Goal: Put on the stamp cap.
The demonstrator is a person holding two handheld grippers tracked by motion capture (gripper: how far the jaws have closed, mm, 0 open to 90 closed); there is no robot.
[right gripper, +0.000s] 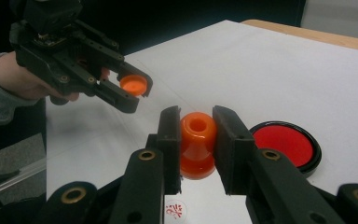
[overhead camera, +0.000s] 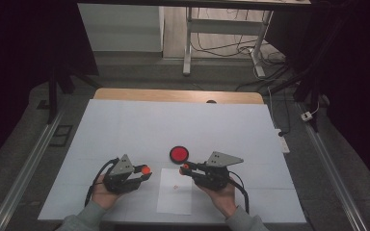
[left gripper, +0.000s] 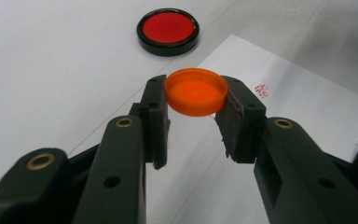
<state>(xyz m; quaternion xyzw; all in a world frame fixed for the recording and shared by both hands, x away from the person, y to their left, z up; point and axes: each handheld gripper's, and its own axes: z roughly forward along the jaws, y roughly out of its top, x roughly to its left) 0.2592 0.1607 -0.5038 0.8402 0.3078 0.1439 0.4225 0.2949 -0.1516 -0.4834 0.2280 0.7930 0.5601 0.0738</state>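
Nearest the person, two hands came in from the worktop's near edge, each carrying a claw raised off the surface. The left claw (overhead camera: 144, 172) was clenched on an orange cap (left gripper: 196, 91), which sat level between the pads with its hollow side up; in the right gripper view that same claw (right gripper: 131, 88) hung above the bare white cover with the cap (right gripper: 134, 84) at its tip. The right claw (overhead camera: 185, 169) was clenched on an orange stamp (right gripper: 197, 143), a small waisted piece with a round hole in its upper end and a flared foot below, pinched at its upper part by both pads. The two claws pointed toward each other, near but apart, over a white sheet of paper (overhead camera: 174, 202) that lay flat between the hands. On that sheet was a small red stamped mark (overhead camera: 176, 187), which the left gripper view showed just right of the cap, on the paper (left gripper: 307, 107) beneath. Just beyond the paper's far edge sat a round red ink pad (overhead camera: 179, 154) in a black rim, open and lying flat on the white worktop (overhead camera: 125, 130), between the two claws and a little farther out. Beyond the white cover a strip of wood (overhead camera: 173, 95) showed at the far edge, and past that the grey floor (overhead camera: 139, 72) with cables.
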